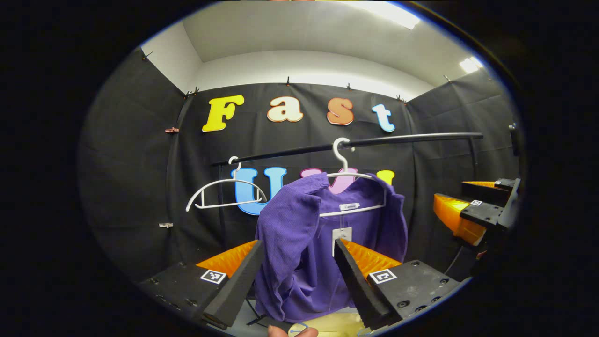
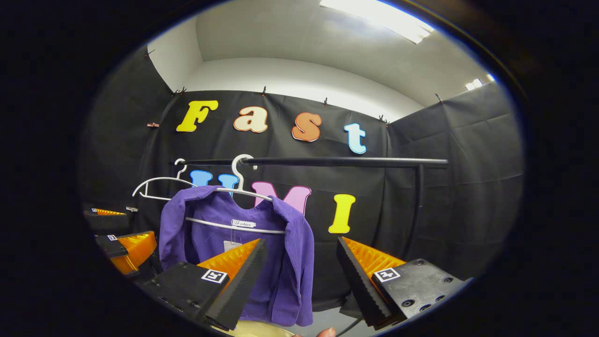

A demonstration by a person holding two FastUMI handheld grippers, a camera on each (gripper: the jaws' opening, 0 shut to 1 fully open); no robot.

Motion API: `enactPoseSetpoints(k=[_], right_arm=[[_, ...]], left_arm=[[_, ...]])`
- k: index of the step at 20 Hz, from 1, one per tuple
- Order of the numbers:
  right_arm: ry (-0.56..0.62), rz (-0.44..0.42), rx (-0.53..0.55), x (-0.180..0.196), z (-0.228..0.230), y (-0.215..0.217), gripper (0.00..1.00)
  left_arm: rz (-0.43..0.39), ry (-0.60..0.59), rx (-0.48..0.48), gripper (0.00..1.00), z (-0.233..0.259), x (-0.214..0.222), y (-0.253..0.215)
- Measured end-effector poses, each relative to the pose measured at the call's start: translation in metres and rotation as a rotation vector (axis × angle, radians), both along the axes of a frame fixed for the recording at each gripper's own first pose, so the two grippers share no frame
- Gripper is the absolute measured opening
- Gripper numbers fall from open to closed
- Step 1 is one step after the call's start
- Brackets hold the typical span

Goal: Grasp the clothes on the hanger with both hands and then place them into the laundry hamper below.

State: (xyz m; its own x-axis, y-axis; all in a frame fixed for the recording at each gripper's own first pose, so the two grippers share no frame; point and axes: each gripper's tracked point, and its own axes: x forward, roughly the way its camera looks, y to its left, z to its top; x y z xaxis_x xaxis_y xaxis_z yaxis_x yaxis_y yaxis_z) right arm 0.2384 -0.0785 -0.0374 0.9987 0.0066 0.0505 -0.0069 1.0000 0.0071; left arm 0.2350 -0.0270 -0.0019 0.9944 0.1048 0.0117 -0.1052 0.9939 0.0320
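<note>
Bright ceiling lights [image 1: 398,16] glare overhead; sharp, fisheye-warped edges.

Open air before purple garment [image 1: 323,243] — rail [image 1: 346,146] above

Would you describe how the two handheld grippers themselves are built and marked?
The left gripper and right gripper match: two wedge-shaped fingers with serrated inner faces, on black bolted blocks, each block bearing a small square black-and-white tag. A dark cable trails below the right gripper.

Both gripper views look forward, slightly upward, at the hanging purple ribbed top [image 1: 323,243] [image 2: 285,262] (shared), nearer the left gripper [image 1: 295,276].
</note>
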Motion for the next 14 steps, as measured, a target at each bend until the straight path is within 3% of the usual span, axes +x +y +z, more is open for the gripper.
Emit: enactPoseSetpoints(k=[4,9,12,14], right_arm=[[0.031,0.053,0.048,0.049,-0.030,0.002,0.97],[0.054,0.073,0.017,0.091,-0.057,0.004,0.98],[0.047,0.077,0.008,0.109,-0.065,0.010,0.98],[0.059,0.086,0.014,0.122,-0.074,0.015,0.95]], left_arm=[[0.074,0.031,0.055,0.92,-0.013,0.049,0.001],[0.139,0.021,0.151,0.94,-0.019,0.086,-0.002],[0.176,0.013,0.147,0.91,-0.019,0.093,0.006],[0.211,0.018,0.154,0.80,-0.020,0.094,0.017]])
